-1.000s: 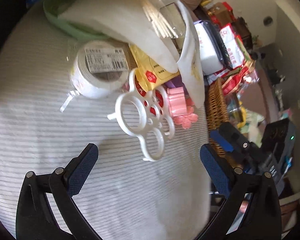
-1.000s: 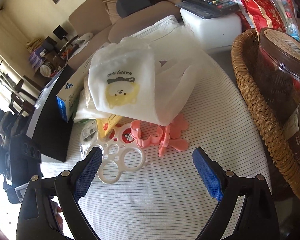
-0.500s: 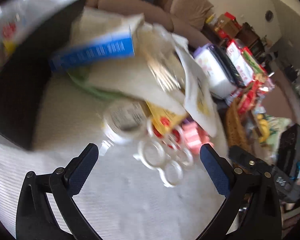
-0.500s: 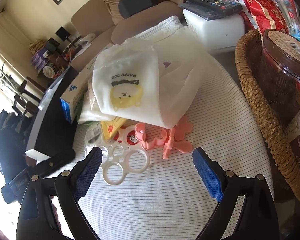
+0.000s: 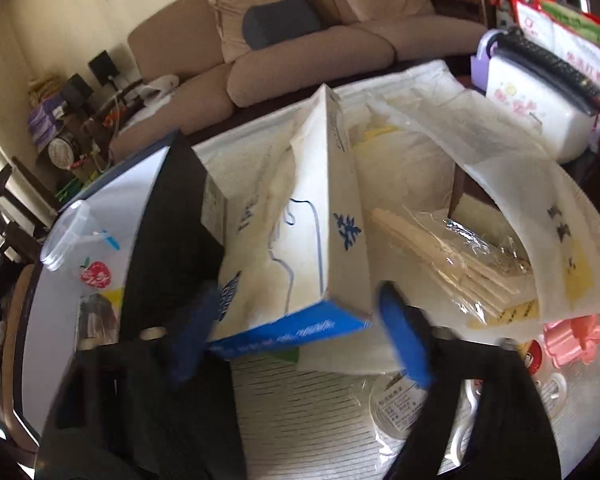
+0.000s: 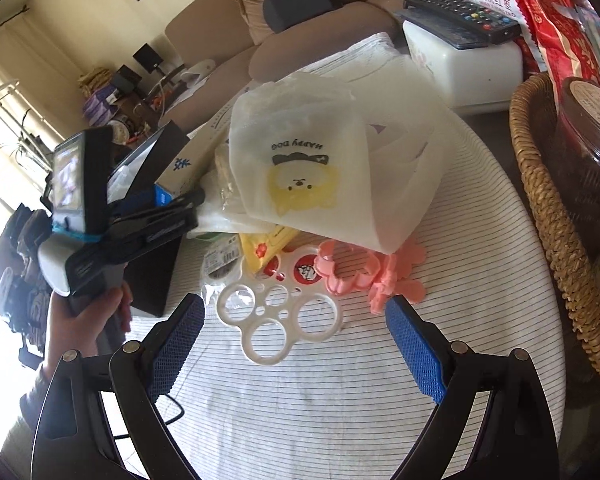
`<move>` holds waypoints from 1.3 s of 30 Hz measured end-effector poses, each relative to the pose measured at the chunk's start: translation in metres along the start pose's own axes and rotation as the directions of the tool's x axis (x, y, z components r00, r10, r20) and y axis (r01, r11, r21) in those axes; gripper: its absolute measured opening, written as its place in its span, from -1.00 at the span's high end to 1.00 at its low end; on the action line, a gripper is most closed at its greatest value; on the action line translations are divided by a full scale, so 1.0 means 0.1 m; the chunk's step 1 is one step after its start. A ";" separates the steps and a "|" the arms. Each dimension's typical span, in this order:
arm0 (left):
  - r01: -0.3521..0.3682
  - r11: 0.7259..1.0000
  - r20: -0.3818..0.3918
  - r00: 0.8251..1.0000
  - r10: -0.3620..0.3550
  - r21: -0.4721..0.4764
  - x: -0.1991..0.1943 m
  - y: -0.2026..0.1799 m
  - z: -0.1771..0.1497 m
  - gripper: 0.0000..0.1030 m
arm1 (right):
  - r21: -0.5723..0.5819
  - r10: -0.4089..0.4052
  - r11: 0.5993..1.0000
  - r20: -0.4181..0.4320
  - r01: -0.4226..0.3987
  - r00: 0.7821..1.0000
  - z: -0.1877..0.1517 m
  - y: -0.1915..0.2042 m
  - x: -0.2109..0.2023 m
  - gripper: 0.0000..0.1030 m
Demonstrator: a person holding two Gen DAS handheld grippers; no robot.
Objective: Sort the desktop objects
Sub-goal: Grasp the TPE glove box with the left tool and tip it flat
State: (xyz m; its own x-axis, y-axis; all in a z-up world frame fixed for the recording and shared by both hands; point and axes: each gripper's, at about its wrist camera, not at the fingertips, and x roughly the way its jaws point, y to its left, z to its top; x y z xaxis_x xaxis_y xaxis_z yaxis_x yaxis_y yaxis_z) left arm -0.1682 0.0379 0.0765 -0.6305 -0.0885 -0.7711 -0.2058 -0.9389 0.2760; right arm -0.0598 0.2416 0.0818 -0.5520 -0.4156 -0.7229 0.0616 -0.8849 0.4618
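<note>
While the right tongs point(image 6: 296, 344) hang spread over the white ring holder point(image 6: 278, 318), the left tongs point(image 5: 300, 344), also spread, straddle the tissue box's point(image 5: 300, 216) near blue end, its long axis running away.

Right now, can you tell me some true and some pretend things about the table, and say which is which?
1. The left gripper has its jaws on either side of the tissue box. True.
2. The right gripper holds the white ring holder. False: it is open, holding nothing.
3. The remote control lies on the white box. True.
4. The pink flower cutter sits inside the wicker basket. False: it lies on the striped tablecloth.
</note>
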 end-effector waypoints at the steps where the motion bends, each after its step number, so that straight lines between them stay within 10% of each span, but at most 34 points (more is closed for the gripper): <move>1: -0.008 1.000 -0.010 1.000 0.008 0.011 0.04 -0.02 0.03 0.03 | -0.003 0.003 1.000 -0.004 -0.003 1.000 0.00 0.01 0.00 -0.83; 10: 0.052 0.999 0.040 0.998 -0.052 0.000 -0.44 0.13 -0.11 0.28 | 0.011 0.045 0.999 0.005 -0.045 0.999 0.04 -0.03 -0.08 -0.83; 17: 0.215 0.977 0.047 0.975 -0.215 0.013 -1.51 0.40 -1.12 0.39 | 0.089 0.203 0.976 -0.017 -0.201 0.979 0.01 -0.03 -0.06 -0.83; 25: 0.434 0.889 -0.085 0.890 -0.449 -0.145 -1.91 0.28 -2.30 0.39 | 0.073 0.286 0.957 -0.082 -0.280 0.955 -0.12 0.28 0.02 -0.83; 32: 0.550 0.825 0.000 0.832 -0.554 -0.127 -2.36 0.07 -2.29 0.34 | -0.016 0.295 0.954 -0.143 -0.300 0.945 -0.39 0.60 -0.09 -0.83; 39: 0.607 0.783 0.056 0.794 -0.606 -0.134 -2.60 0.26 -2.26 -0.29 | 0.005 0.265 0.963 -0.157 -0.268 0.951 -0.49 0.41 -0.20 -0.83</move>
State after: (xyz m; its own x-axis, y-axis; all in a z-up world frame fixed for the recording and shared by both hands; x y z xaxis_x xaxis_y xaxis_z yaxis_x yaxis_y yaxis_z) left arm 0.1597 -0.0384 0.1543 -0.4179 0.5173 -0.7469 -0.4434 -0.8336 -0.3293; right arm -0.0055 0.2037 0.0902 -0.3784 -0.6632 -0.6458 0.2030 -0.7401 0.6411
